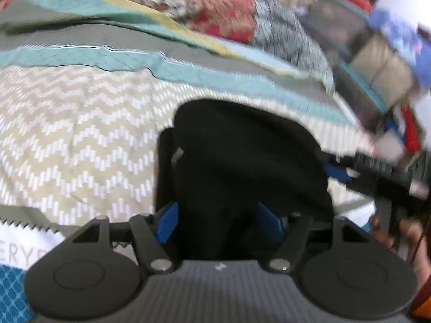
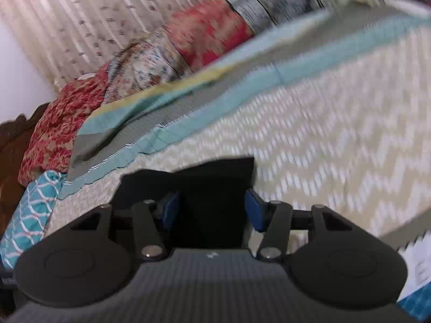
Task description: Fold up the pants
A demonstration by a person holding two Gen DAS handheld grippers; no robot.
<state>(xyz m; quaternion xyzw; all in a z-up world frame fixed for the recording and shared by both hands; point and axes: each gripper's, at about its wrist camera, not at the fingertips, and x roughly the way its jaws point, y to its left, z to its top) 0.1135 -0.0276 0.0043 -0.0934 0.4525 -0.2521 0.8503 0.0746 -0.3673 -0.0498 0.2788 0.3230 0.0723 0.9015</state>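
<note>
The black pants (image 1: 242, 156) fill the space between the blue pads of my left gripper (image 1: 218, 220) and bulge out ahead of it over the zigzag bedspread. In the right wrist view a flat part of the black pants (image 2: 212, 188) lies between the blue pads of my right gripper (image 2: 212, 210). Both pairs of jaws stand wide apart with cloth between them, and the pads do not visibly pinch it. The right gripper (image 1: 377, 177) shows blurred at the right edge of the left wrist view. Both views are motion-blurred.
The beige zigzag bedspread (image 1: 80, 140) has teal and grey bands (image 1: 129, 62). Red floral quilts (image 2: 54, 129) and patterned pillows (image 1: 215, 5) are piled at the far side. A curtain (image 2: 80, 13) hangs behind. A teal patterned cloth (image 2: 29, 215) lies at left.
</note>
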